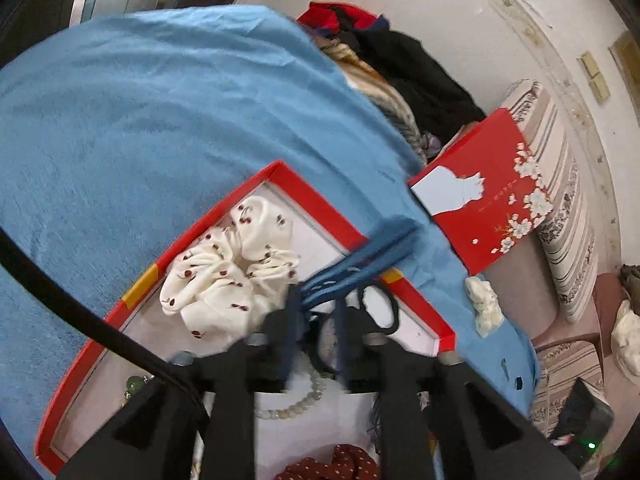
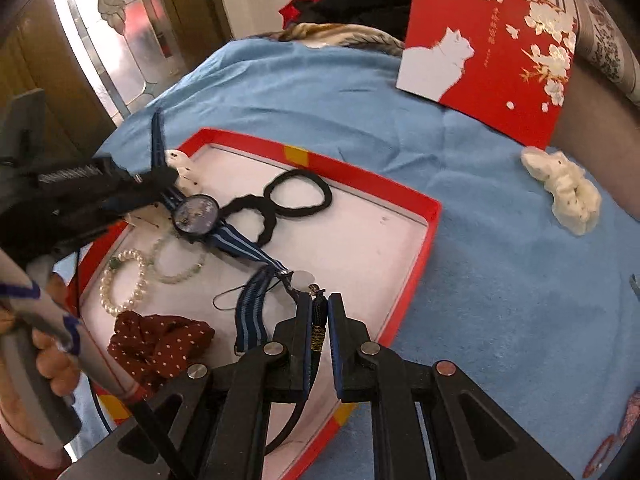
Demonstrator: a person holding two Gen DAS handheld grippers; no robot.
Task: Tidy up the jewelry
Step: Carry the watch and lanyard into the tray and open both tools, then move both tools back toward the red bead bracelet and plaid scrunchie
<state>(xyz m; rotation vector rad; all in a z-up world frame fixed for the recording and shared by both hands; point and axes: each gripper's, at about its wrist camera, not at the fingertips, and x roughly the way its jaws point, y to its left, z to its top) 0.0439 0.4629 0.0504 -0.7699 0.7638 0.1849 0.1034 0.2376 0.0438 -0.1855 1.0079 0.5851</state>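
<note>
A red tray with a white floor lies on a blue cloth. In it are a blue striped ribbon with a round pendant, a black hair tie, a pearl bracelet, a pale bead bracelet, a dark red dotted scrunchie and a white cherry-print scrunchie. My left gripper is shut on the ribbon's far end. My right gripper is shut on the ribbon's near end with its dark cord. The ribbon stretches between them over the tray.
The red lid with a white cat and blossoms leans at the cloth's far right. A white scrunchie lies on the blue cloth right of the tray. Piled clothes and a striped sofa lie beyond.
</note>
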